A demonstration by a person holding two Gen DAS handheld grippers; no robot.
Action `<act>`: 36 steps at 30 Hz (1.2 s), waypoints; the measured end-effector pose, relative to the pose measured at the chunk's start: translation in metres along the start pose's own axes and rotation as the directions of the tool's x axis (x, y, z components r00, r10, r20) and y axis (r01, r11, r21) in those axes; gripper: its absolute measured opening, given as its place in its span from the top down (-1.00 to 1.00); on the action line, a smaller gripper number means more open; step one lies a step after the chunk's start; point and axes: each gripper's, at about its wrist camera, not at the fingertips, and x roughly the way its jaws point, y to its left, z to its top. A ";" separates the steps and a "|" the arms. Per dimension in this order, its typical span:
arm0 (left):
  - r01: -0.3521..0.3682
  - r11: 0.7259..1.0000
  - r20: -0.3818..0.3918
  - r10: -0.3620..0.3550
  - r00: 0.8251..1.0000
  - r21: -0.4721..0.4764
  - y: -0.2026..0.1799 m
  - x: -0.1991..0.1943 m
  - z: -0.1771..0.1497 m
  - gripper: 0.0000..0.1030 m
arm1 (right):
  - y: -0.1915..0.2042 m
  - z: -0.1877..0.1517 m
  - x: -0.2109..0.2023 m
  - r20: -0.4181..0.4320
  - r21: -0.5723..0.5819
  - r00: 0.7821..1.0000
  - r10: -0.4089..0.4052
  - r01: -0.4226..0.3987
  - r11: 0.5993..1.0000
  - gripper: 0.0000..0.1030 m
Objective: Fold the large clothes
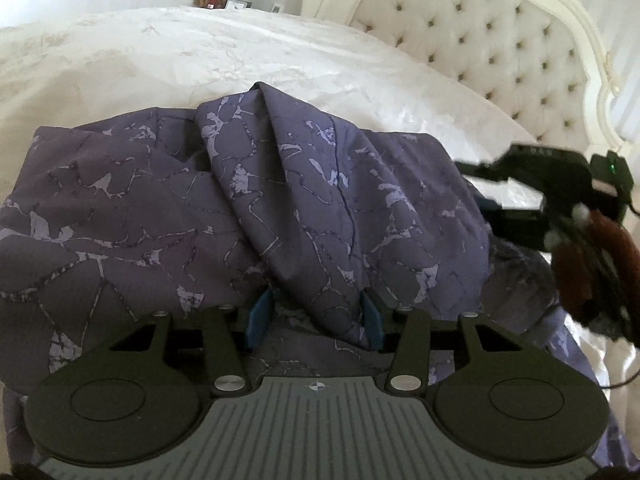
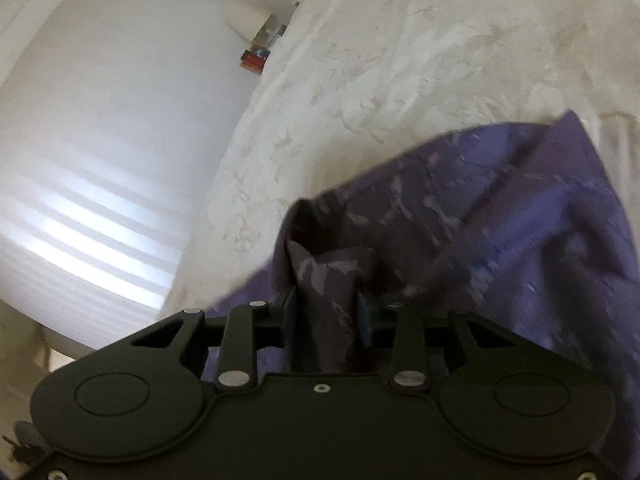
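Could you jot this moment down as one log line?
step: folding | item: purple garment on white bed | left gripper: fabric fold between jaws | right gripper: same

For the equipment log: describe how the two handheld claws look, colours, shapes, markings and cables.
Left claw: black linkage arms with silver pivot pins, two round black discs, blue finger pads, a grey ribbed plate bearing a small crosshair mark. Right claw: the same black linkage, discs and blue pads, but a plain black body with small screws. In the left view it shows a green light and thin dark cables.
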 end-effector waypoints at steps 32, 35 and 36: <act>-0.025 0.996 0.053 0.029 0.998 -0.085 -0.005 -0.025 0.001 0.01 | 0.073 -0.047 -0.037 0.251 -0.456 0.946 -0.204 0.302 0.837 -0.12; -0.053 0.997 0.110 0.059 0.992 -0.054 -0.012 -0.041 0.004 0.00 | 0.098 -0.073 -0.051 0.236 -0.581 0.967 -0.097 0.220 0.784 -0.12; -0.059 0.997 0.118 0.064 0.991 -0.045 -0.014 -0.044 0.005 -0.01 | 0.106 -0.083 -0.051 0.210 -0.627 0.976 -0.064 0.185 0.757 -0.12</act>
